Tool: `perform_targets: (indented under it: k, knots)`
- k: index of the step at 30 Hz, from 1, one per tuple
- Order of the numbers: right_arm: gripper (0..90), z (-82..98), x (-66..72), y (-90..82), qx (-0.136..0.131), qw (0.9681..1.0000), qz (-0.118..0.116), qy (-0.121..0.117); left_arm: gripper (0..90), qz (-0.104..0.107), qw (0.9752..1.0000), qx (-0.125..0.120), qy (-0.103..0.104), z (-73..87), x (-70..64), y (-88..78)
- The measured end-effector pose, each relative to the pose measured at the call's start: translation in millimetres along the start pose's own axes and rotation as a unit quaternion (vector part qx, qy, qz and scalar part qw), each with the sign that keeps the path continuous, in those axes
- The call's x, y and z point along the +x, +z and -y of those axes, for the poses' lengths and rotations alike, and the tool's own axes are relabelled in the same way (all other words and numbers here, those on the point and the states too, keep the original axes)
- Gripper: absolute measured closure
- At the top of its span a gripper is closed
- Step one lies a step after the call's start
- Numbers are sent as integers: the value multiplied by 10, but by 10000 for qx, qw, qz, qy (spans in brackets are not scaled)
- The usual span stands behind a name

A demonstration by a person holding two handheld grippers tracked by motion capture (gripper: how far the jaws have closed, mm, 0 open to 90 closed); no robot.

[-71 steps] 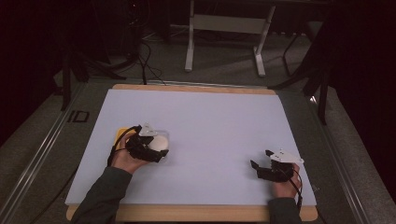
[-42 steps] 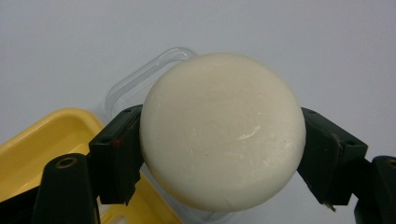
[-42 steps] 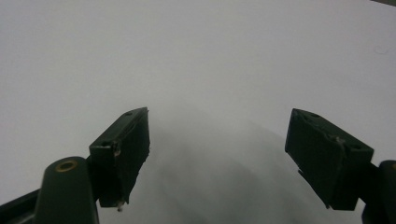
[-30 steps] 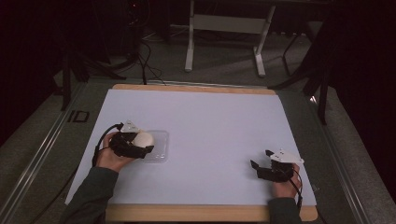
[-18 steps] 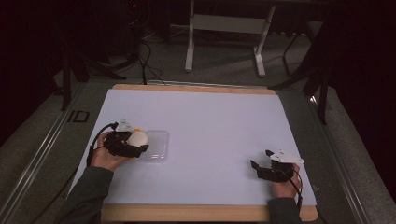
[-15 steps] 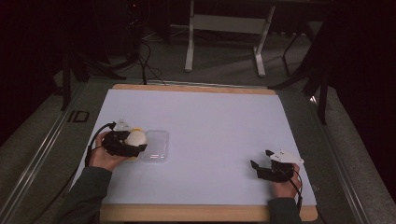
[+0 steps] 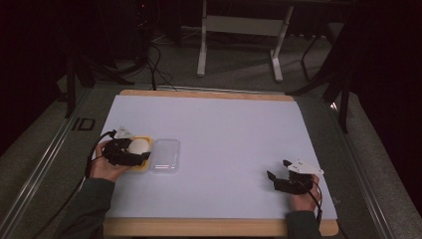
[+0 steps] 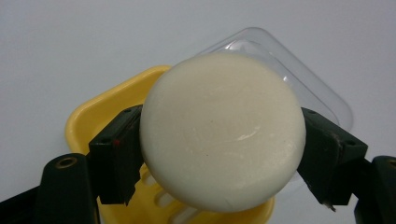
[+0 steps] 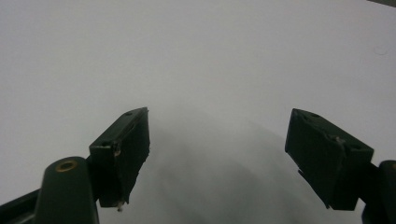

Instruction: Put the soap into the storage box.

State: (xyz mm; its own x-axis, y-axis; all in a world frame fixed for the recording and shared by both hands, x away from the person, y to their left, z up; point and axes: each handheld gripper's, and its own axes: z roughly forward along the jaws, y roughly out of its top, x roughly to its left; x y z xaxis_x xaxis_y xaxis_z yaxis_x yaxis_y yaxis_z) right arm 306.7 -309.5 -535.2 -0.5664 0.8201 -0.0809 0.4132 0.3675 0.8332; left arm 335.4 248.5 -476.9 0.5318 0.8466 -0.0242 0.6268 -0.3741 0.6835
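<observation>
A round cream-white bar of soap (image 8: 223, 130) sits between the jaws of my left gripper (image 8: 223, 158), which is shut on it. Just under the soap lies a yellow soap dish (image 8: 100, 109) with slots in its floor. In the high view the soap (image 7: 140, 146) and left gripper (image 7: 130, 152) hang over the yellow dish (image 7: 144, 163) at the table's left. A clear plastic lid (image 7: 165, 156) lies flat right beside the dish. My right gripper (image 9: 217, 158) stands open over bare white table, low at the right (image 7: 272, 178).
The white table top (image 7: 224, 134) has a wooden rim and fills the middle. A black cable (image 7: 94, 144) trails from the left gripper off the left edge. Dark floor, cables and a metal stand's legs (image 7: 239, 45) lie beyond the far edge.
My left gripper carried the soap leftward, off the clear lid and over the yellow dish, which has come into view. The right gripper has stayed put.
</observation>
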Motion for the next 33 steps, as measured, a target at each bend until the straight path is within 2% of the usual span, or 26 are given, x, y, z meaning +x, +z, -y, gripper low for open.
perform_targets:
  k: [5, 11, 17, 19, 25, 29, 31, 32, 33]
  knots:
    - [217, 0, 1, 0, 5, 10000, 4, -5, 243, -65, 9999, 10, -91, 22, 51, -6]
    - [217, -1, 1, 2, 8, 10000, 5, -15, 243, -110, 9995, 54, -302, 73, 121, 35]
    - [217, -1, 2, 2, 8, 10000, 7, -11, 243, -153, 9992, 96, -349, 92, 158, 61]
    - [217, -1, 3, 3, 10, 10000, 9, -14, 243, -151, 9989, 119, -425, 118, 184, 91]
    - [217, -1, 4, 2, 9, 10000, 11, -14, 243, -112, 9988, 231, -421, 148, 182, 155]
    - [217, 0, 2, 0, 4, 10000, 8, -9, 242, -131, 9986, 372, -342, 175, 169, 218]
    - [217, 0, 2, 0, 1, 10000, 5, -7, 241, -112, 9987, 396, -313, 184, 161, 236]
    - [217, 0, 3, 0, 4, 10000, 7, -15, 240, -164, 9989, 356, -237, 193, 143, 241]
    - [217, -1, 3, 1, 5, 10000, 9, -16, 236, -146, 9991, 298, -264, 196, 147, 236]
